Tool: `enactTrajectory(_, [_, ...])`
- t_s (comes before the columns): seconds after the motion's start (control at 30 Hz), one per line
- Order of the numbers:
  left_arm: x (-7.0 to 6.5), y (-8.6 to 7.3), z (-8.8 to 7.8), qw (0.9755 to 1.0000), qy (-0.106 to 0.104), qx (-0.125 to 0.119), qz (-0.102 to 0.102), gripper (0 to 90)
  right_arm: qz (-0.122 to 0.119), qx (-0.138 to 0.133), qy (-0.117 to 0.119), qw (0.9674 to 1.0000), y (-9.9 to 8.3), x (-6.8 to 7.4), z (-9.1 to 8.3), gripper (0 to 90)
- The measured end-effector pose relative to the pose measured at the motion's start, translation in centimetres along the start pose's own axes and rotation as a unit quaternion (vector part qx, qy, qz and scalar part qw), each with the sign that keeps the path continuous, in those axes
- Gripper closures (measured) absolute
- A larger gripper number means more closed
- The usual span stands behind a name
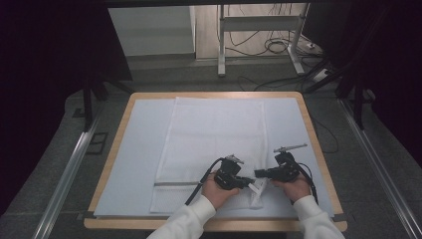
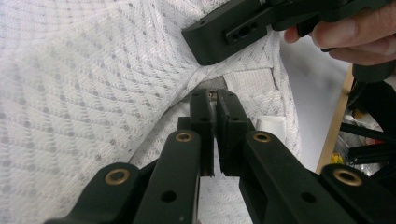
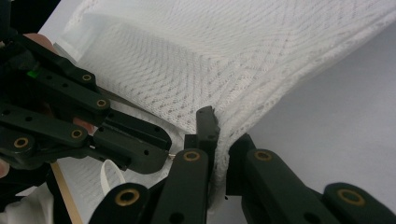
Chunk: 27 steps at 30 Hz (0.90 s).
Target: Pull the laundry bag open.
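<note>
- Sleeved forearms are seen entering from the near edge of the high view, each hand wrapped round a gripper body.
- Left gripper [image 1: 247,182]: jaws are closed on the white mesh bag [image 1: 214,144]; in the left gripper view a pinch of its fabric and a small metal piece, possibly a zip pull, is clamped between the pad tips [image 2: 203,108].
- Right gripper [image 1: 259,174]: jaws are closed on a fold of the same bag; in the right gripper view the mesh is drawn down between the two pads [image 3: 206,122] and pulled taut from there.
- Both grippers are held just beside each other at the bag's near right corner, tips facing one another; that corner is lifted and bunched.
- Remainder of the bag is laid flat, lengthwise away from the person, near the middle of the table; a grey zip band [image 1: 175,183] runs across its near end.
- Bag contents: cannot be told.
- Surface: pale sheet [image 1: 142,149] over a wooden-edged table [image 1: 112,149].
- Beyond the table: grey floor, a white metal frame [image 1: 259,35] and loose cables [image 1: 278,47].
</note>
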State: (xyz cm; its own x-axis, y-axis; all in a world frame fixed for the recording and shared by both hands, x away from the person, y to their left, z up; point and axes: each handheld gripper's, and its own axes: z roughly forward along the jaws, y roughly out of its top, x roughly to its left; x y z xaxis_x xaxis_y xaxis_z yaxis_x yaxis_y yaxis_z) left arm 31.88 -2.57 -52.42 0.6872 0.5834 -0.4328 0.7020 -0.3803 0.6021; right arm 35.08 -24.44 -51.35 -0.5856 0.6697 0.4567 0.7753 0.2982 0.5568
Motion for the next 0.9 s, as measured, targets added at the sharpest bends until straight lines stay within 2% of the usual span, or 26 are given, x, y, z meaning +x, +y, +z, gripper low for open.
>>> enactTrajectory(0.1, [0.4, -0.2, -0.1, 0.9998, -0.011, -0.002, -0.016, 87.0, -0.001, 0.001, 0.001, 1.0, 0.0, 0.0, 0.0, 87.9])
enactTrajectory(0.27, [0.3, -0.3, -0.3, 1.0, 0.0, -0.002, -0.007, 87.0, -0.003, 0.002, 0.001, 1.0, 0.0, 0.0, 0.0, 87.9])
enactTrajectory(0.43, [0.5, -0.4, -0.6, 0.9999, 0.01, 0.0, -0.005, 87.0, -0.002, 0.001, -0.001, 1.0, 0.0, -0.1, 0.0, 87.9])
enactTrajectory(0.9, [1.5, -1.5, -2.0, 0.9998, 0.011, -0.004, -0.014, 87.0, 0.004, -0.008, 0.0, 1.0, -0.1, -0.1, -0.2, 87.8])
